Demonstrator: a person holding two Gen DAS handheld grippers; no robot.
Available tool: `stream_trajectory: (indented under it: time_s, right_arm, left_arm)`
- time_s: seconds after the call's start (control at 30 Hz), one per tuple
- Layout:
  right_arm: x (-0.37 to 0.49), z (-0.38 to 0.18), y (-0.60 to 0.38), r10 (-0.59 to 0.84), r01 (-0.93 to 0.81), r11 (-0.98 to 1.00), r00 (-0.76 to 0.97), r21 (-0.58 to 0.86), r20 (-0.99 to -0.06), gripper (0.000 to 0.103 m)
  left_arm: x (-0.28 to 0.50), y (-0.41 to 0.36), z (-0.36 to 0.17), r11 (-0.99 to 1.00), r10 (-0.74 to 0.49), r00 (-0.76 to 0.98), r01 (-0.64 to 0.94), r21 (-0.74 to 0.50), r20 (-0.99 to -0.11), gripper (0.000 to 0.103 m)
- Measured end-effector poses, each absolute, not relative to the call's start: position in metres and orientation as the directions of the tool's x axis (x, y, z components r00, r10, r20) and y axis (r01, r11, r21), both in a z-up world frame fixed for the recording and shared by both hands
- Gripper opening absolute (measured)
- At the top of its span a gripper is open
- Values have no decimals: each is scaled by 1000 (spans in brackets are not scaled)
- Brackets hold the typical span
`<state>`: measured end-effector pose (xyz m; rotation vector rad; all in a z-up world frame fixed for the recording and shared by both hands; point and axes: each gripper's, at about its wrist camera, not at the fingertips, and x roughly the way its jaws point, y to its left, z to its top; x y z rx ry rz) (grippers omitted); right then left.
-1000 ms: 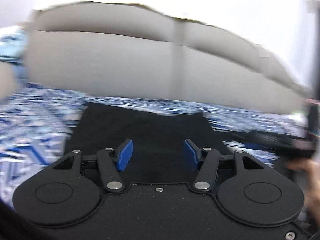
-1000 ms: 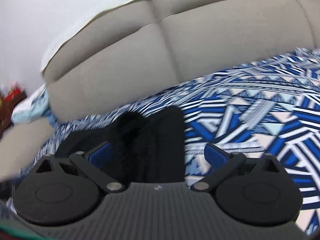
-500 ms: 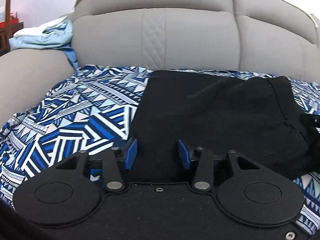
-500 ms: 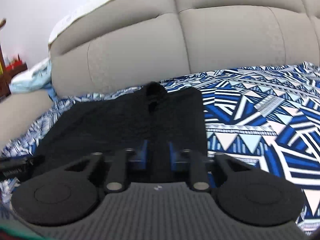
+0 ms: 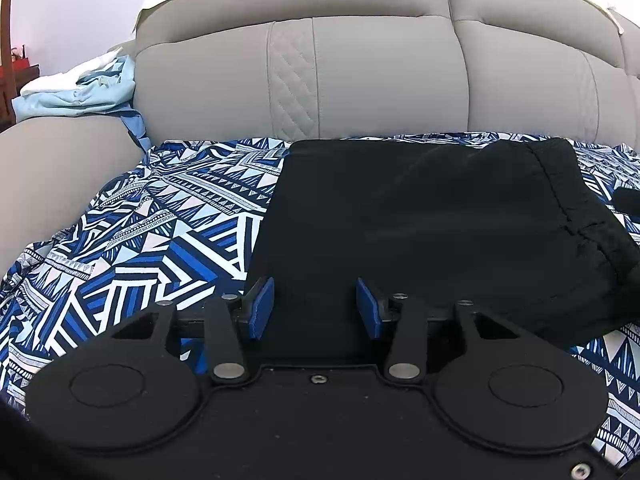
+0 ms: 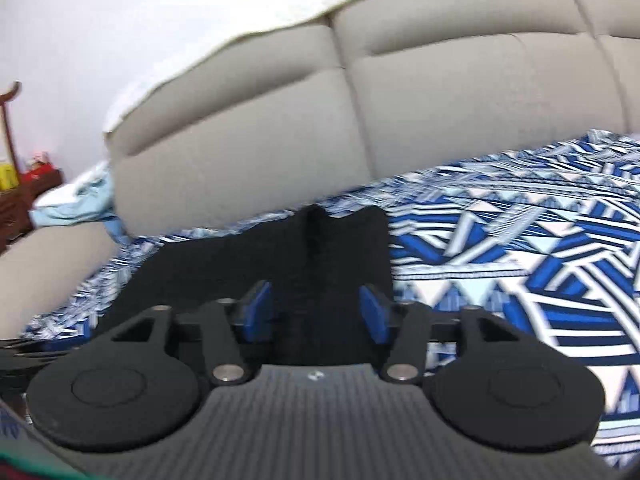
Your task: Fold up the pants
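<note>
Black pants (image 5: 420, 220) folded on patterned cover (image 5: 140, 232), both grippers apparently parted, empty

**Cloth, plastic and a few bright screws**

My left gripper (image 5: 315, 306) is matt black plastic with shiny metal pivot pins and smooth blue pads (image 5: 262, 308). My right gripper (image 6: 316, 312) has a finely ribbed grey deck. The pants (image 5: 420, 224) are matt black woven cloth with a stitched seam. The patterned sheet (image 5: 160, 232) is smooth printed cloth. The sofa back (image 5: 360, 72) looks like smooth beige leather, quilted in one strip.
</note>
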<state>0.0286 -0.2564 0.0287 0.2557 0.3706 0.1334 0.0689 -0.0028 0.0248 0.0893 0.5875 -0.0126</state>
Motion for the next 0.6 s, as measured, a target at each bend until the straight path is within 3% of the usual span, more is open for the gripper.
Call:
stream_trajectory:
  time_s: [0.23, 0.3, 0.47, 0.6]
  right_arm:
    - [40, 9, -216, 49, 14, 989, 912, 149, -408, 90]
    - [43, 6, -204, 28, 2, 997, 910, 72, -414, 91]
    - [39, 7, -193, 10, -33, 998, 898, -46, -440, 69]
    - [29, 7, -198, -90, 34, 990, 895, -134, -436, 69]
  left_arm:
    - [68, -3, 25, 997, 17, 832, 31, 77, -554, 43]
    - [68, -4, 25, 997, 20, 831, 27, 77, -555, 43]
    - [66, -5, 28, 998, 12, 827, 29, 63, -562, 43]
    - [59, -8, 33, 996, -83, 804, 94, -11, -589, 43]
